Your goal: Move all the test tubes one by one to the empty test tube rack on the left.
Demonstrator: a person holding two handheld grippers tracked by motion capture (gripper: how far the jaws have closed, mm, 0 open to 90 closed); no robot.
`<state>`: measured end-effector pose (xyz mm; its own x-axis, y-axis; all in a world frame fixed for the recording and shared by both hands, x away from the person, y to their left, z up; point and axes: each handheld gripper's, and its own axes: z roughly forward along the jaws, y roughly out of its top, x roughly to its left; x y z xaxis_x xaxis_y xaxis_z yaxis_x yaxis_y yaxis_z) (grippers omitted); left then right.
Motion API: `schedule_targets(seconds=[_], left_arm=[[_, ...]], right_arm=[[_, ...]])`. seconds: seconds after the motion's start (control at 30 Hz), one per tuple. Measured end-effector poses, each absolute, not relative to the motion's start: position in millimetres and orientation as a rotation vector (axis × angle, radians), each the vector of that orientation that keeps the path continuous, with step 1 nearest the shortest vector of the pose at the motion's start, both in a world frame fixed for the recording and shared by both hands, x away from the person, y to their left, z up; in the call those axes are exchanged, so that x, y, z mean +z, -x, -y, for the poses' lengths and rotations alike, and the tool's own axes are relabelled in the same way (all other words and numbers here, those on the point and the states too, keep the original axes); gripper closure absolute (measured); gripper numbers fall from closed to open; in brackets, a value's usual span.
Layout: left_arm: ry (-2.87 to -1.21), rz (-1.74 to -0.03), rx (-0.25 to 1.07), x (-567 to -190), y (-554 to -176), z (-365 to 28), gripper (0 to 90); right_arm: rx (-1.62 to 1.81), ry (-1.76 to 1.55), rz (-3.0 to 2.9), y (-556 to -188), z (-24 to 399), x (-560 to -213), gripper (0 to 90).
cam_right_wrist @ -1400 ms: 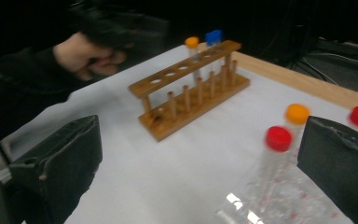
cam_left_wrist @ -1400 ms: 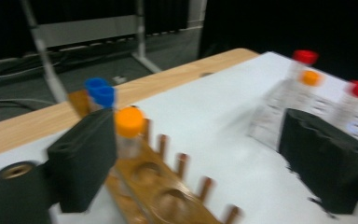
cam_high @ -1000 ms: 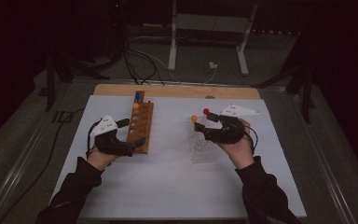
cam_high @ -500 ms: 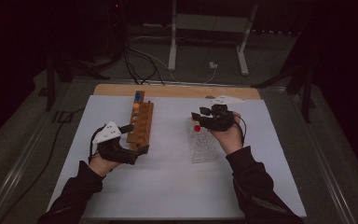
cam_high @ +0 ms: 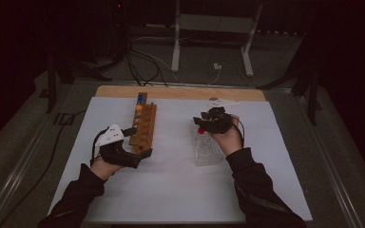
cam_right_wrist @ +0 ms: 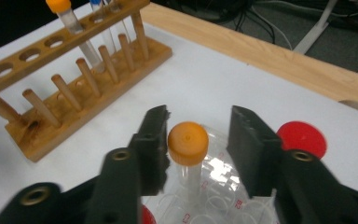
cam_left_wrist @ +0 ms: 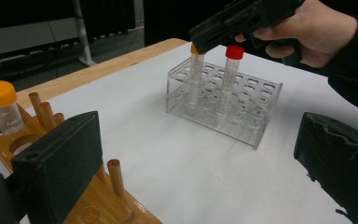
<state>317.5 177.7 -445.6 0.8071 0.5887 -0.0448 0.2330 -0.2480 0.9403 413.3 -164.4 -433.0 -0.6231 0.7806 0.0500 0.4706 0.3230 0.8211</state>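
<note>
My right fingers closing around the orange-capped tube in the clear rack, one pad touching, left fingers apart beside the wooden rack near the desk's left edge.

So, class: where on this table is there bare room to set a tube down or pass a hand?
Bare white sheet lies between the wooden rack and the clear rack, and along the near edge between the forearms. It is crowded at both racks, where the left gripper and right gripper work.
</note>
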Motion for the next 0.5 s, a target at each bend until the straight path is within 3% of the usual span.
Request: schedule_targets(seconds=[0.13, 0.5], left_arm=[[-1.829, -0.629, 0.378, -446.0, -317.7, -177.3, 1.9], [-1.83, -0.62, 0.367, -443.8, -317.8, -176.4, 2.0]], right_arm=[[1.227, -1.114, -2.254, -413.4, 164.1, -434.6, 69.0], [1.226, -1.068, -2.22, -407.0, 164.4, -415.3, 70.1]])
